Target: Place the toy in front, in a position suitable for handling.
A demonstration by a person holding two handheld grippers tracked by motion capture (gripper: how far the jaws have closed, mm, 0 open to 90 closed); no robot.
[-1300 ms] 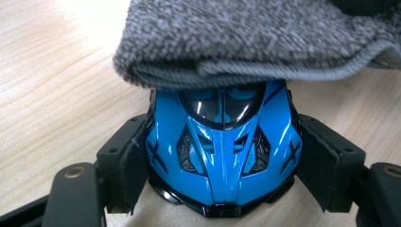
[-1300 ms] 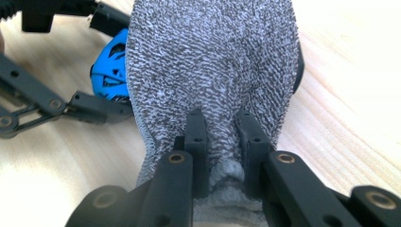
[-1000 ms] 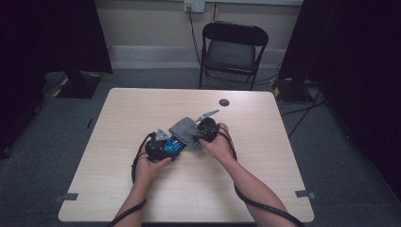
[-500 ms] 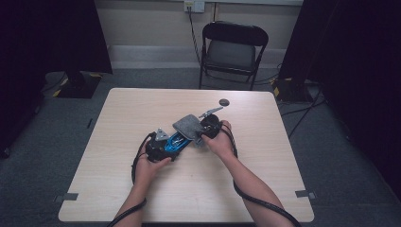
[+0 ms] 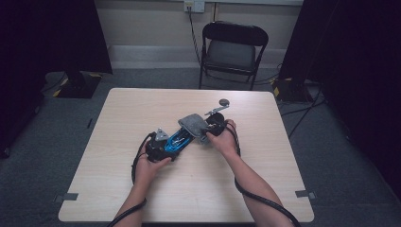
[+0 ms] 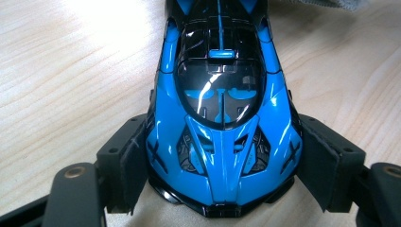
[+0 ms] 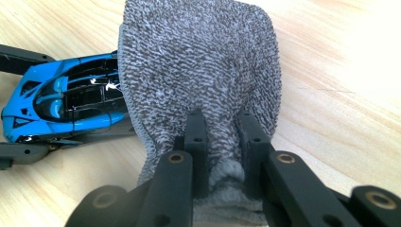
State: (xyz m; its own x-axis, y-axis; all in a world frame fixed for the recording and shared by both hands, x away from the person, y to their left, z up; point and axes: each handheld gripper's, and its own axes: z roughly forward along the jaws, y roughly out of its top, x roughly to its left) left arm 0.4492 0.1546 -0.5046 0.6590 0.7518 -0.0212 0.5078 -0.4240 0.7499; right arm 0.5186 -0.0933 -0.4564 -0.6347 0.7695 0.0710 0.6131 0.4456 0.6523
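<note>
A glossy blue and black toy car [image 6: 222, 118] lies on the wooden table [image 5: 142, 109], and my left gripper [image 6: 222, 165] is shut on its near end, one pad [image 6: 130, 161] pressing each flank. In the high view the car [image 5: 177, 138] points up and right from the left gripper [image 5: 165, 146]. My right gripper [image 7: 222, 137] is shut on a bunched grey terry cloth [image 7: 198, 61], which drapes over the far end of the car [image 7: 66, 104]. From above, the cloth [image 5: 193, 124] sits just left of the right gripper [image 5: 208, 130].
A small dark round disc [image 5: 223, 101] lies on the table beyond the right hand. A black folding chair [image 5: 234, 47] stands behind the far table edge. Cables trail from both grippers along the forearms toward the near edge.
The right gripper has slid the cloth a little across the far end of the car. The left gripper and the car have kept still.
</note>
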